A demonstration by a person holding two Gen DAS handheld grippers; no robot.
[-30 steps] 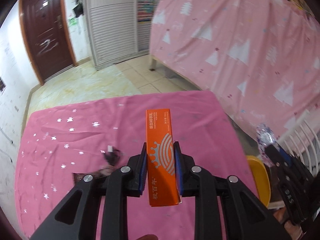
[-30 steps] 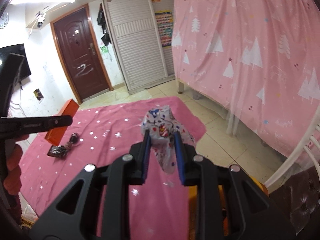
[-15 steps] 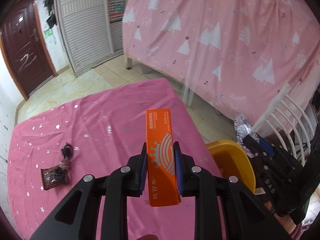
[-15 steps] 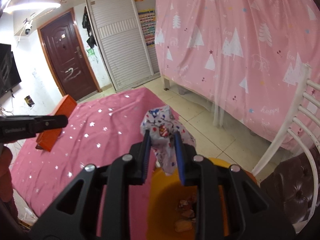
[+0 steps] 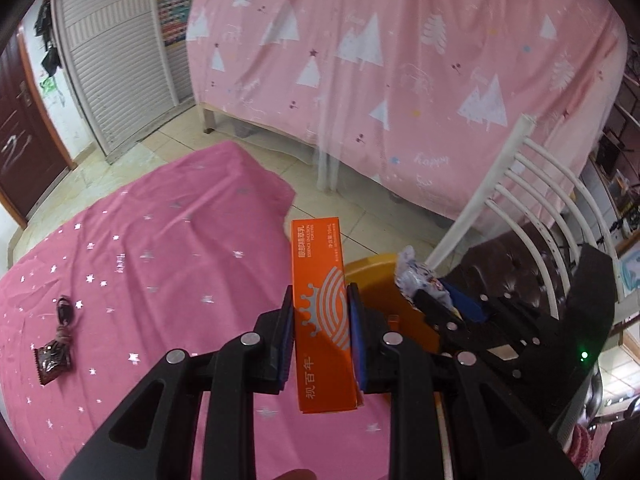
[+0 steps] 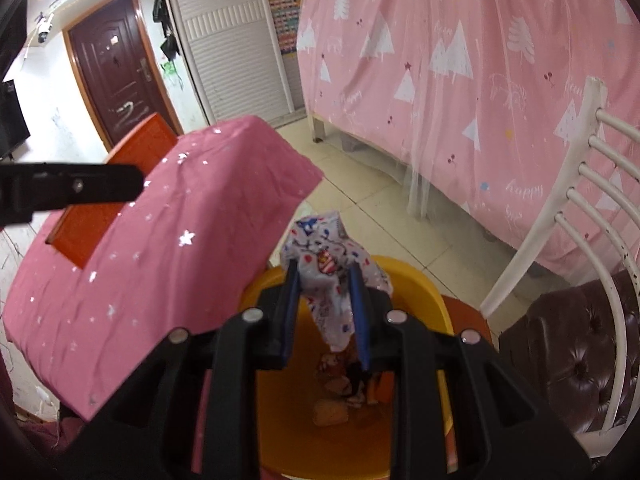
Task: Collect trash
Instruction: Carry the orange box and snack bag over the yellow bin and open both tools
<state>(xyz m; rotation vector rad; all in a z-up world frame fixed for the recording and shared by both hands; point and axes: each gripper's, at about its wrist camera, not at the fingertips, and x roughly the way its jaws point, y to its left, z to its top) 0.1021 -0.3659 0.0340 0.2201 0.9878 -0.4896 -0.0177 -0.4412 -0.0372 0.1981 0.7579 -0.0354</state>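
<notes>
My left gripper [image 5: 320,292] is shut on an orange carton [image 5: 322,312], held upright over the right edge of the pink star-print table [image 5: 160,248]. My right gripper [image 6: 324,276] is shut on a crumpled white printed wrapper [image 6: 328,264], directly above the open yellow bin [image 6: 420,292]. The bin holds several wrappers at its bottom [image 6: 344,384]. The bin [image 5: 372,280] also shows in the left wrist view, just right of the carton, with the right gripper and wrapper [image 5: 412,276] over it. A dark snack packet [image 5: 52,360] and a small dark object [image 5: 64,314] lie on the table's left.
A white-railed chair with a brown cushion [image 6: 568,344] stands right of the bin. A pink curtained bed [image 6: 460,80] runs along the back. Tiled floor [image 6: 372,208] lies between table and bed. A brown door [image 6: 116,76] is at the far left.
Both grippers have swung right from over the table toward the yellow bin. The wrapper now hangs over the bin opening. The carton has reached the table's right edge. Both grips are unchanged.
</notes>
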